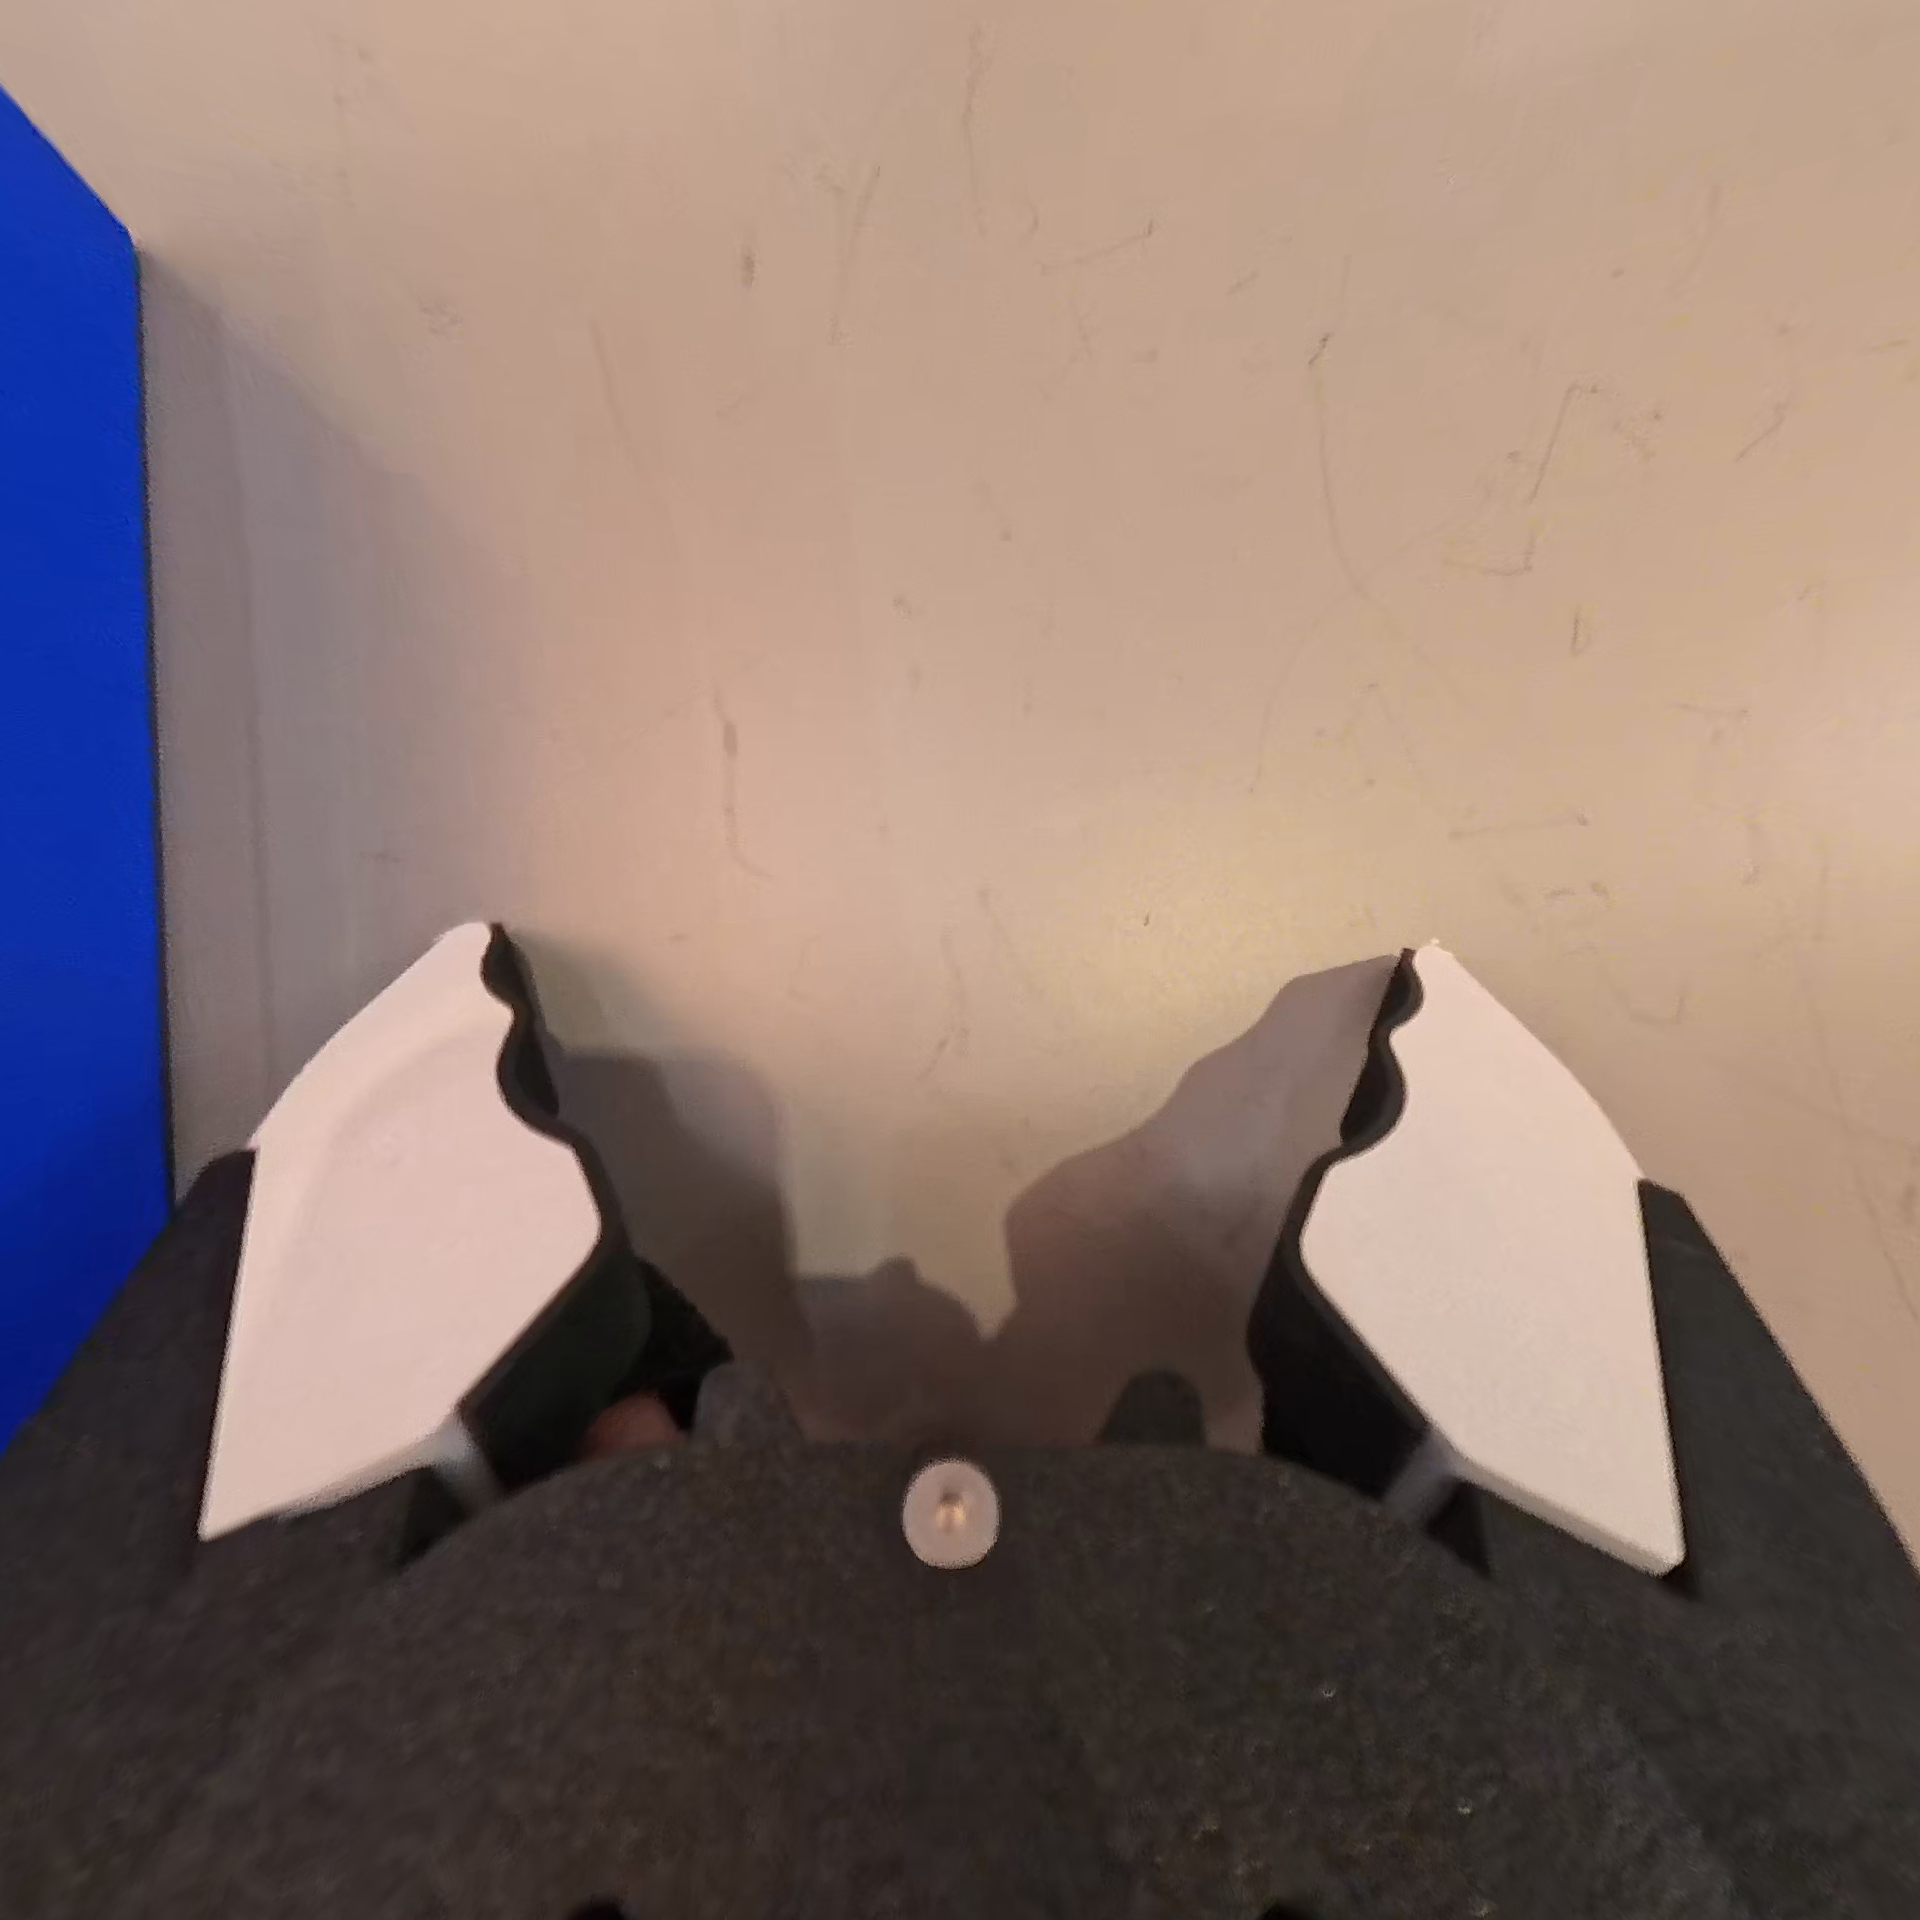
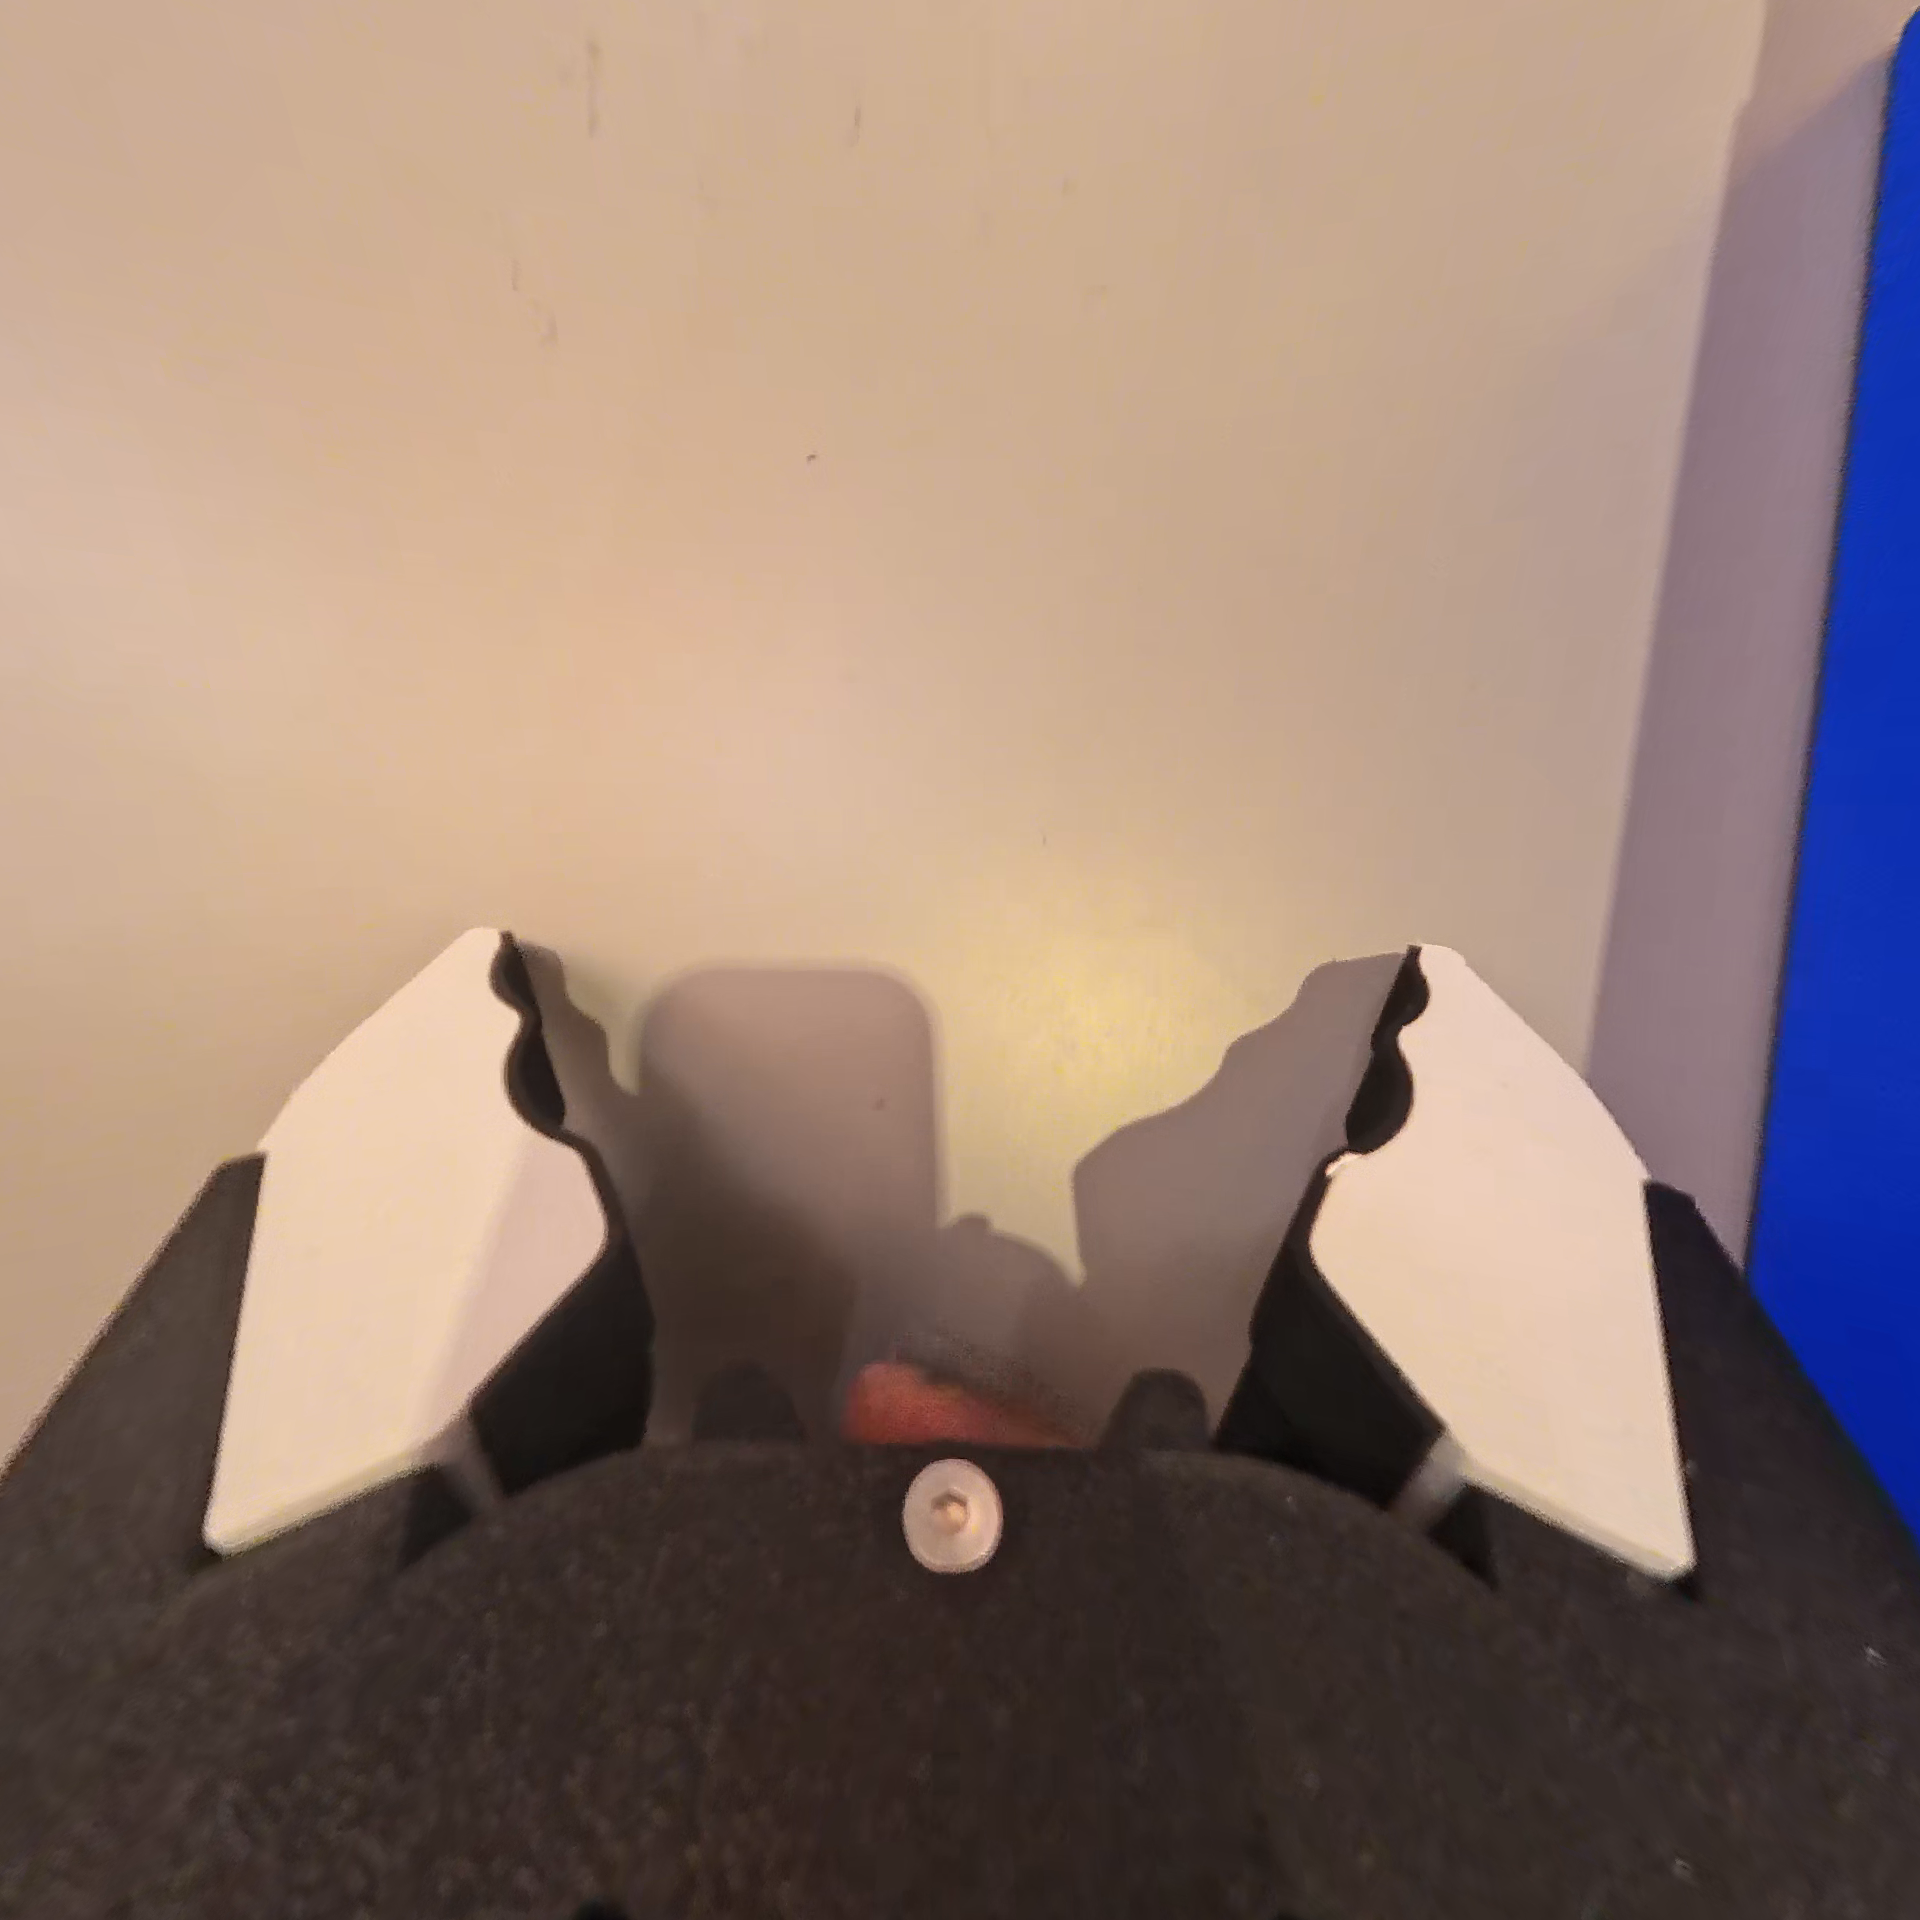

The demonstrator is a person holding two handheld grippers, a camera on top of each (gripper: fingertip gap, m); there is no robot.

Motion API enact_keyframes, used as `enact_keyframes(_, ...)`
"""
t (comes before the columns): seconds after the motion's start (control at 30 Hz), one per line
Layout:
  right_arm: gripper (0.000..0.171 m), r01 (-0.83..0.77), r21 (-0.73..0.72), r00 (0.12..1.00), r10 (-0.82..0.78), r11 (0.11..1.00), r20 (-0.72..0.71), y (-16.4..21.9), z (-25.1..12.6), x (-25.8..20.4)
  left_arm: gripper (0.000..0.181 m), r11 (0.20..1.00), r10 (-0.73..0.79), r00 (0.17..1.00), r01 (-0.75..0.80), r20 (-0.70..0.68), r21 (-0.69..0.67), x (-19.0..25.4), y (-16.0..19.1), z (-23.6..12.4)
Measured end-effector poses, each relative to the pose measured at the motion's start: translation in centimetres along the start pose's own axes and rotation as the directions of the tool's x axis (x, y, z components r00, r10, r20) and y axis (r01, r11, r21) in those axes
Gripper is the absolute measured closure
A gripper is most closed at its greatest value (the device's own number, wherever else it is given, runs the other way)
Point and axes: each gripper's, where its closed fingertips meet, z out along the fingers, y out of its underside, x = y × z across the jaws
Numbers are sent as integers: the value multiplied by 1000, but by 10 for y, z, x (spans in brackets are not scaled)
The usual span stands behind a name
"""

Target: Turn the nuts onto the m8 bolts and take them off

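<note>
No nuts or bolts show in either view. My left gripper (image 1: 951,940) is open and empty, its white fingers (image 1: 416,1226) with black pads spread wide over a scuffed beige table surface (image 1: 1039,520). My right gripper (image 2: 961,945) is also open and empty, its white fingers (image 2: 416,1236) spread wide over the same kind of beige surface (image 2: 831,520). Both grippers cast shadows on the surface close below them.
A blue panel (image 1: 62,727) stands along the left edge in the left wrist view. A blue panel (image 2: 1860,623) stands along the right edge in the right wrist view. A reddish shape (image 2: 925,1403) shows low between the right gripper's fingers.
</note>
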Motion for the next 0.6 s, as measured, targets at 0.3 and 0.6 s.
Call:
enact_keyframes(0.3,25,-23,26,999,22,999,37,-4,-2,-4,34,973,-85,992,102,-91,206,4,-21,-26)
enact_keyframes(0.6,26,24,353,998,0,935,-69,-51,-57,-4,35,765,-73,991,126,-109,632,-6,-61,-113)
